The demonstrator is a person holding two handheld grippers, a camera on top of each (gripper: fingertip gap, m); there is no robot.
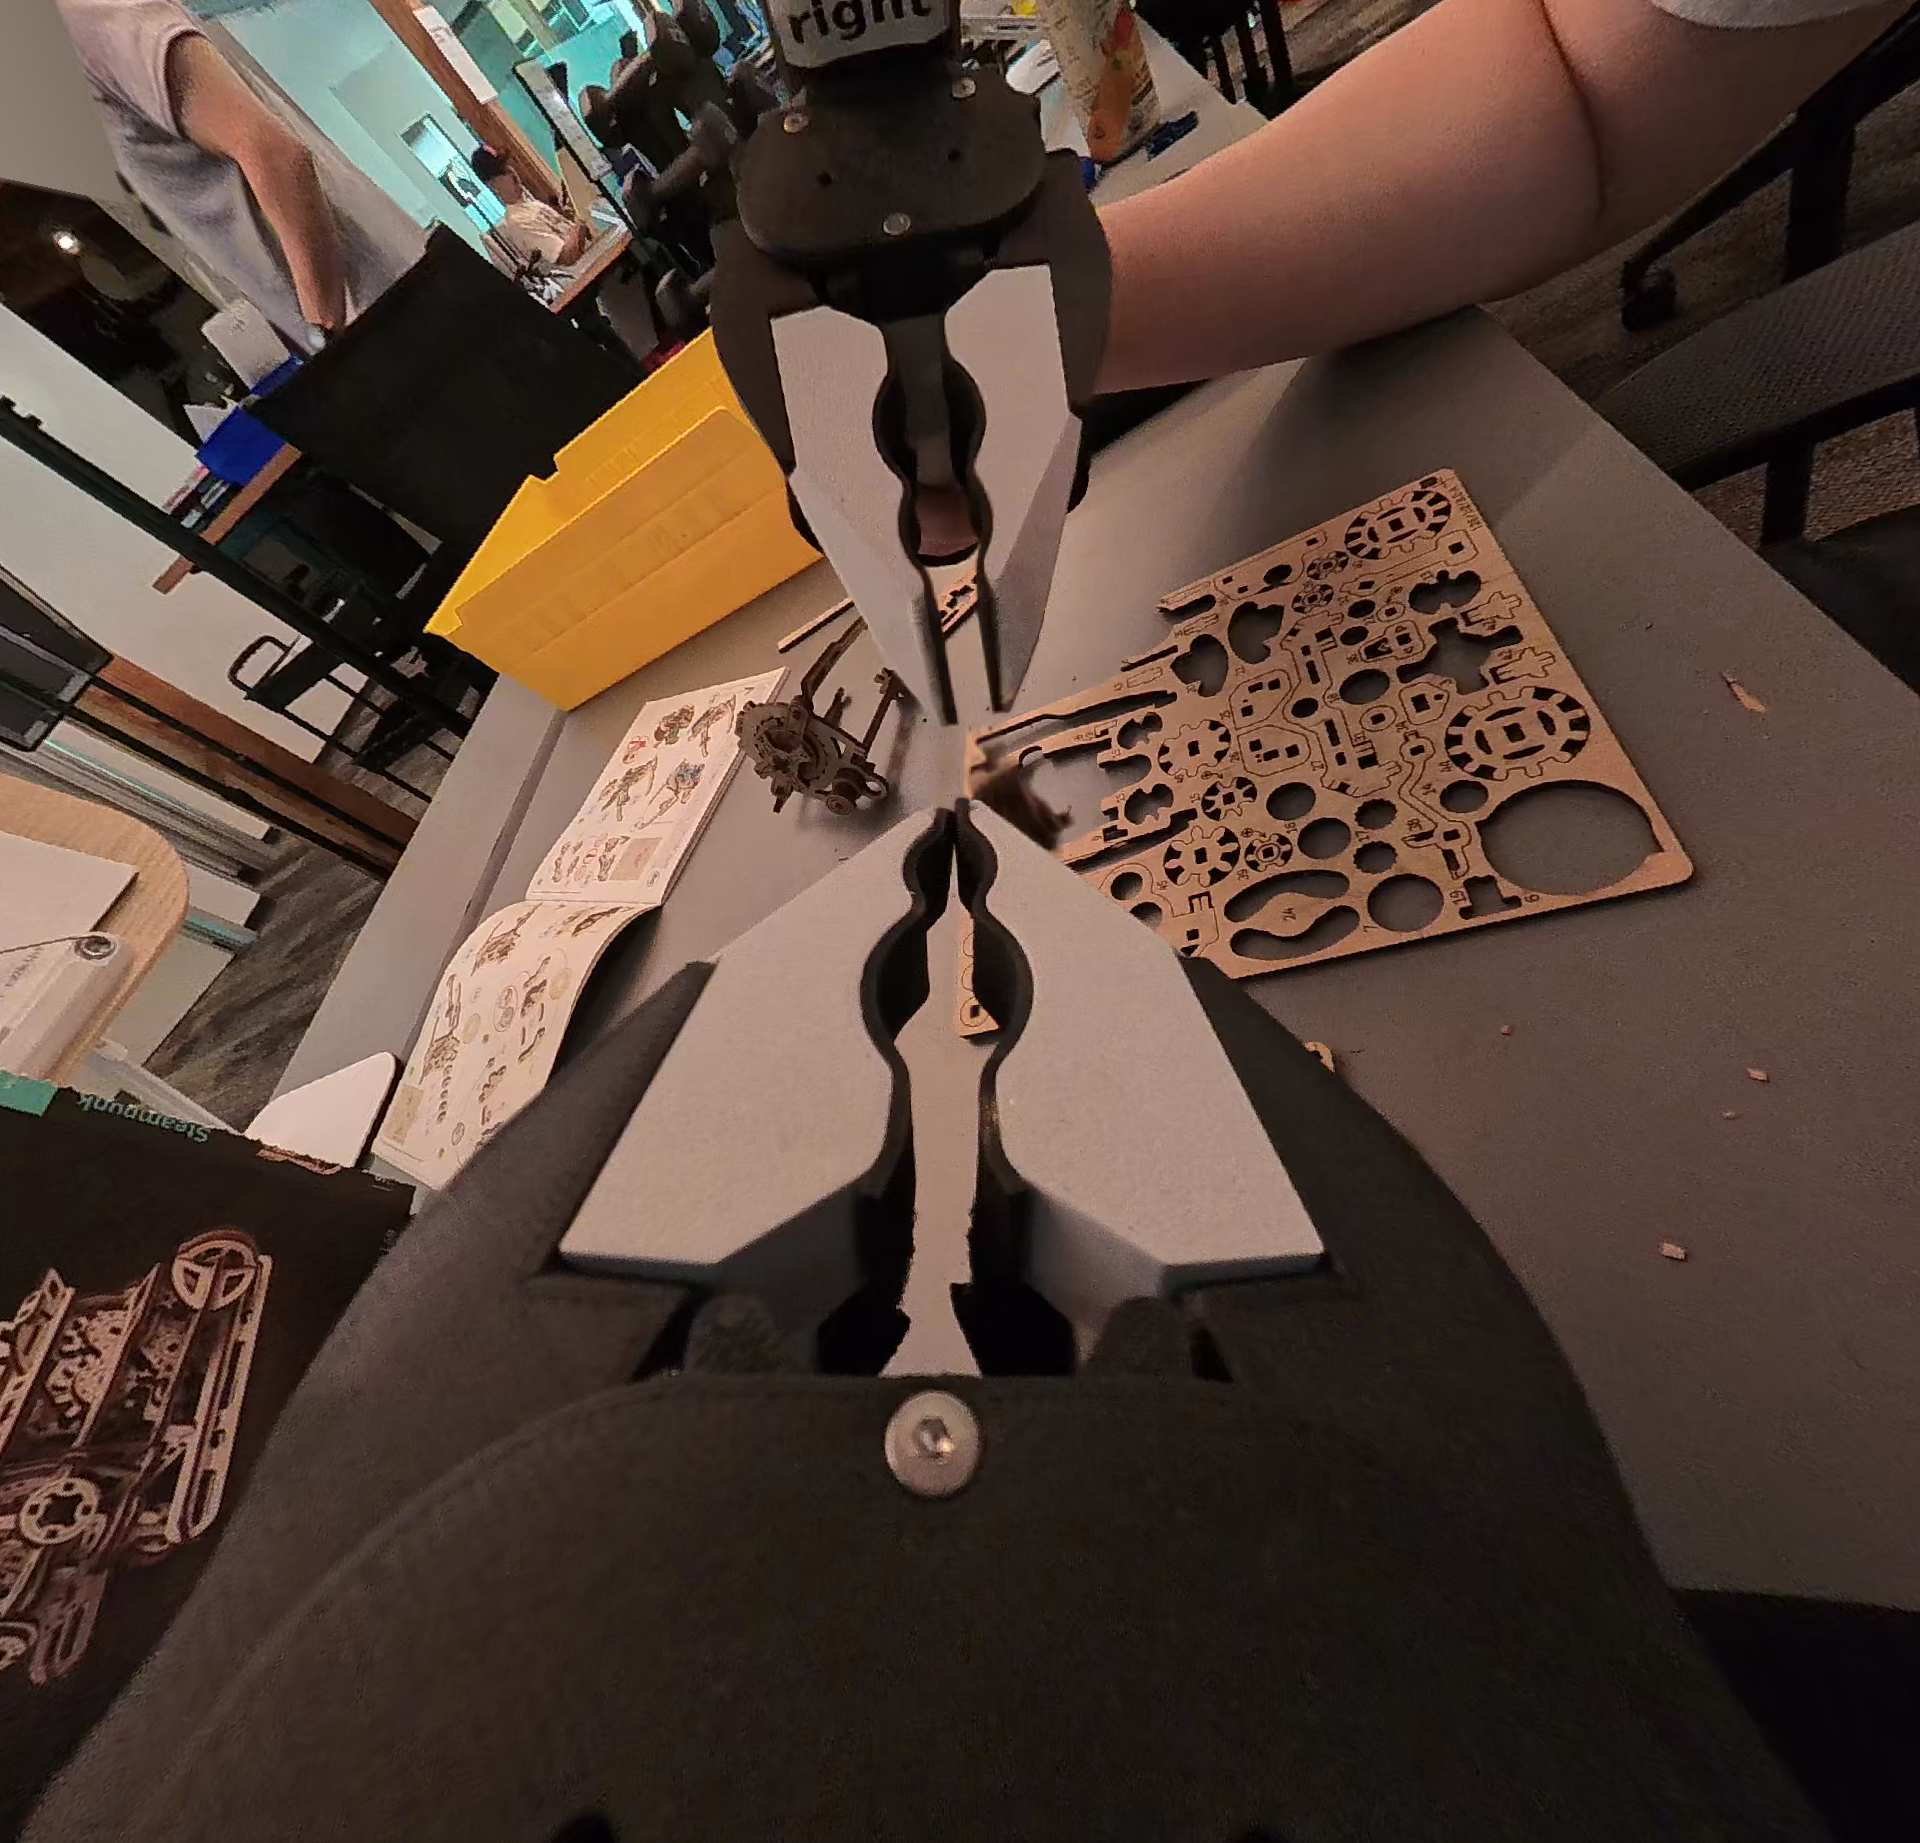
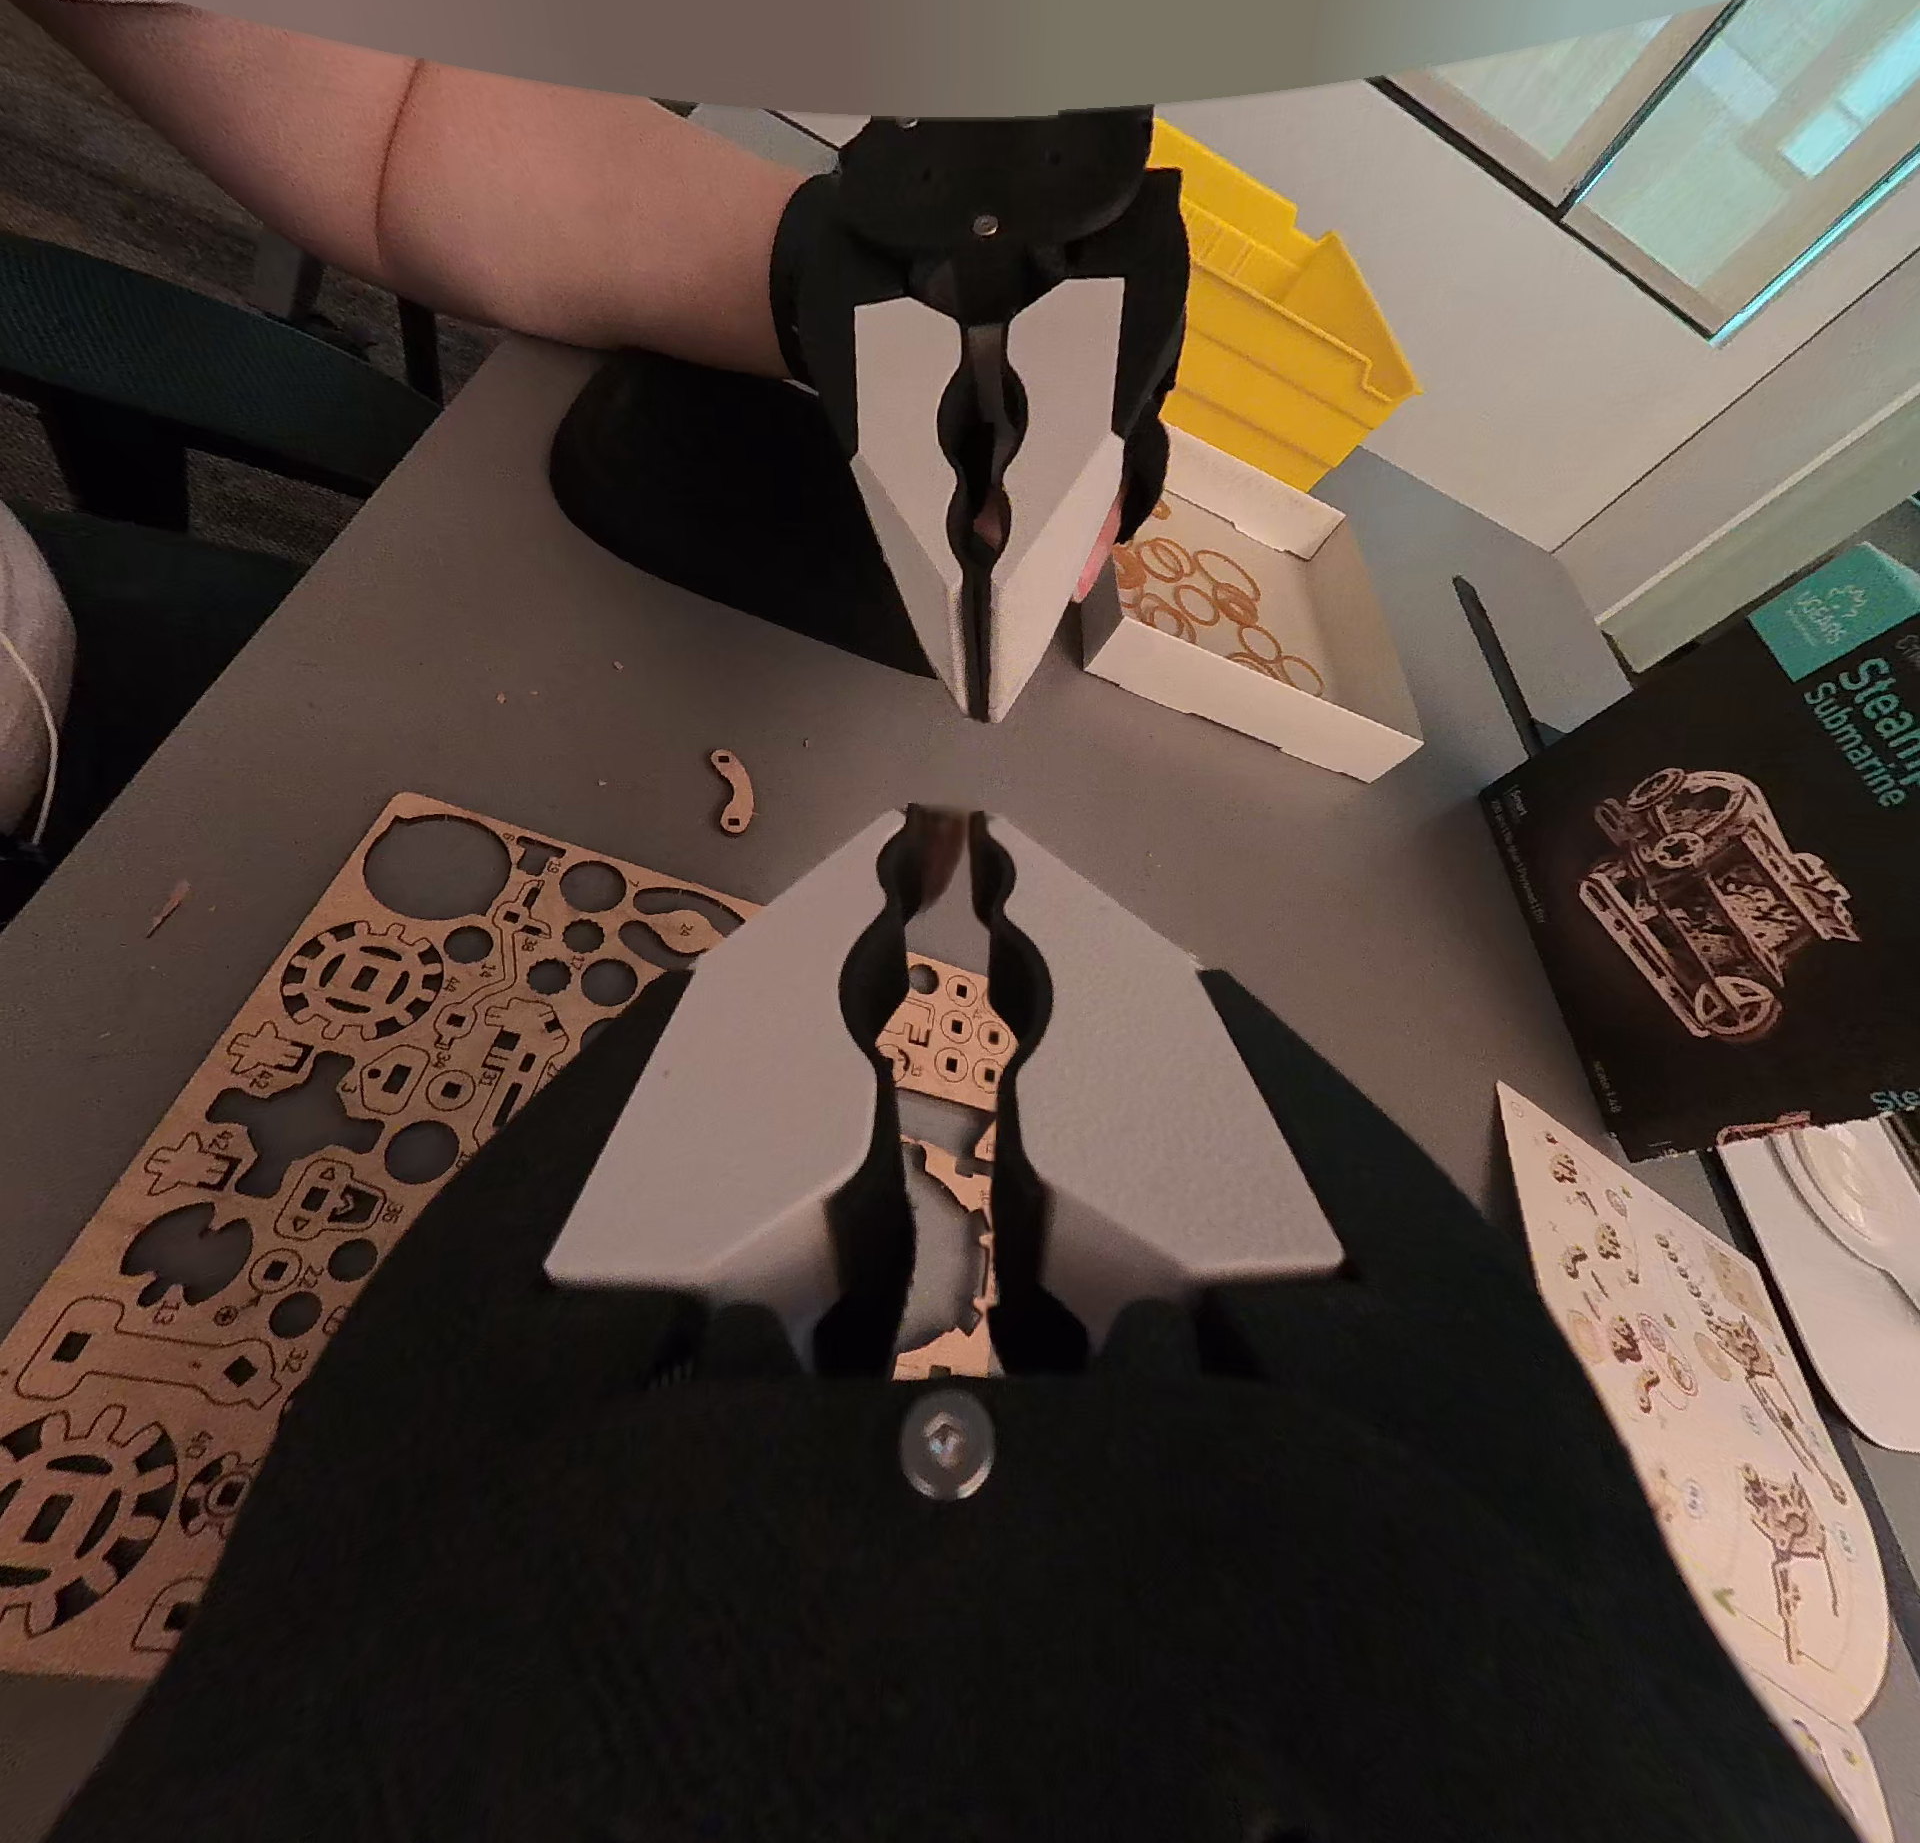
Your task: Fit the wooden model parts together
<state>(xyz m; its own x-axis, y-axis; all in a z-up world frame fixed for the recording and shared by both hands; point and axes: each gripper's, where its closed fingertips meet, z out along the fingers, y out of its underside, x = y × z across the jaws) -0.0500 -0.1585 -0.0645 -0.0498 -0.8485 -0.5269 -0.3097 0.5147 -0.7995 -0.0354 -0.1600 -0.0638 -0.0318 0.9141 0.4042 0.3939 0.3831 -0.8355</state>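
Note:
My left gripper (image 1: 957,809) is shut with nothing between its pads; the right wrist view shows it (image 2: 982,713) the same way. My right gripper (image 2: 940,814) faces it tip to tip above the grey table (image 1: 1455,1118), its fingers a little apart. A small dark blurred piece (image 2: 928,858) shows in that gap, clear of one pad. In the left wrist view this piece (image 1: 1023,806) is below the right gripper (image 1: 975,707), whose tips hold nothing. A cut-out wooden parts sheet (image 1: 1403,754) lies flat and also shows in the right wrist view (image 2: 260,1118). A dark part-built model (image 1: 810,744) stands nearby.
An open instruction booklet (image 1: 634,796), a yellow bin (image 1: 623,546) and a black kit box (image 2: 1714,910) ring the work area. A white box of rubber rings (image 2: 1226,630) sits behind the left gripper. A small curved wooden piece (image 2: 735,794) lies loose. A person stands far off. About 15 centimeters separates my right fingertips from the dark part-built model (image 1: 810,744).

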